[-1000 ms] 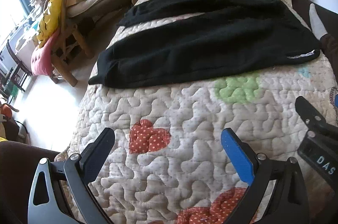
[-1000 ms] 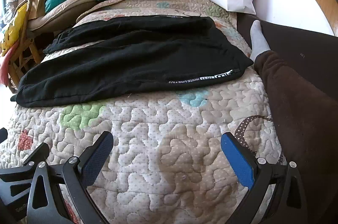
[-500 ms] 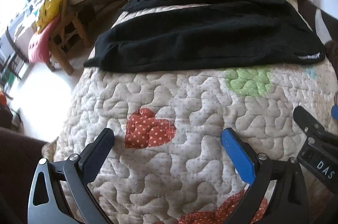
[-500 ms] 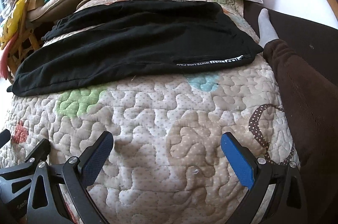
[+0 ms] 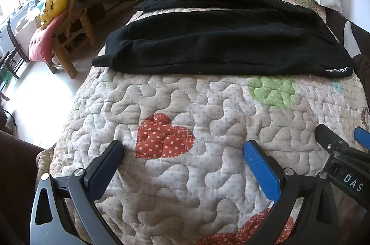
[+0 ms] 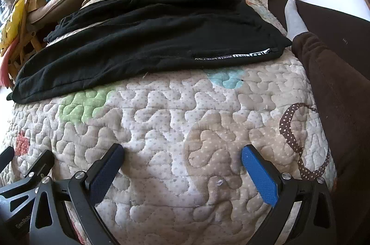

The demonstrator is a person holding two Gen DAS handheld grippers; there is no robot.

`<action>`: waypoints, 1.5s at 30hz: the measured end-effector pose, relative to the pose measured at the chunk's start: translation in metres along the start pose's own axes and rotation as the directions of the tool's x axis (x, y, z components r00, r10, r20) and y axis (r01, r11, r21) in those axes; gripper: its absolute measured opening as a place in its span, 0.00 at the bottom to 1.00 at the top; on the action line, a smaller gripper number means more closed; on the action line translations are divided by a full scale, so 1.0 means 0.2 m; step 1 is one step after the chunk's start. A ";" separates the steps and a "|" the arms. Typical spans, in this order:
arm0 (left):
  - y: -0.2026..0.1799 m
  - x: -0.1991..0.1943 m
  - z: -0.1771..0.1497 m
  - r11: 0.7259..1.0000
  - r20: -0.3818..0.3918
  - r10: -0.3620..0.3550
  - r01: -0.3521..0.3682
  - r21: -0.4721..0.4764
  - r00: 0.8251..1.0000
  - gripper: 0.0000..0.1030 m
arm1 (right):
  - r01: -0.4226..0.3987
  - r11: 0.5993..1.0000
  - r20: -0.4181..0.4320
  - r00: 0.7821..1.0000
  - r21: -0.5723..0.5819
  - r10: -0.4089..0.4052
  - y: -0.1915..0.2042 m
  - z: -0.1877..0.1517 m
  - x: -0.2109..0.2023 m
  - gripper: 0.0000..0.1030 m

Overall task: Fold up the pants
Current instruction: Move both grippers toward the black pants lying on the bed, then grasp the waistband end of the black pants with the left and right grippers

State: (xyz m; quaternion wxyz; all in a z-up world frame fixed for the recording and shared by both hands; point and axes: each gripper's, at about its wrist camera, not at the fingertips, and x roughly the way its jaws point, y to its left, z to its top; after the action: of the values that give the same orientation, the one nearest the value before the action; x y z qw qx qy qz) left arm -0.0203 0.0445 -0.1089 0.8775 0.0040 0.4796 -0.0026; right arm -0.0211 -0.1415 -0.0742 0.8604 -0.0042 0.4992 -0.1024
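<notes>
1. Blue-padded left gripper hangs spread wide and empty over the quilt, nearer its red heart patch than a second ago.
2. Right gripper, likewise agape and empty, has edged forward.
3. Black pants lie unmoved across the quilt's far half, legs reaching its left edge.

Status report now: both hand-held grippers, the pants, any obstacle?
Left hand-held gripper open, right hand-held gripper open, both empty. Black fabric pants flat on quilted bedspread, untouched. Path clear.
</notes>
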 end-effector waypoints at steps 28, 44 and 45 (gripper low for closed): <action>0.02 -0.36 0.48 0.996 0.244 -0.040 0.019 0.089 0.969 0.79 | -0.057 0.997 0.117 0.992 0.053 0.050 -0.12 0.20 -0.20 0.99; 0.05 -0.23 0.84 0.995 0.234 -0.078 0.062 0.075 0.969 0.79 | -0.018 0.998 0.243 0.970 -0.056 0.031 -0.23 0.78 -0.29 0.99; 0.06 -0.21 0.85 0.996 0.230 -0.074 0.059 0.068 0.970 0.79 | -0.016 0.998 0.239 0.971 -0.060 0.030 -0.23 0.81 -0.27 0.99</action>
State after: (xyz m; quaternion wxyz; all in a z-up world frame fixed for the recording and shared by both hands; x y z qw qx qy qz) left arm 0.1007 0.0543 0.0176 0.9264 0.0144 0.3733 -0.0471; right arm 0.0837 -0.1915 0.0577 0.9149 -0.0357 0.3946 -0.0766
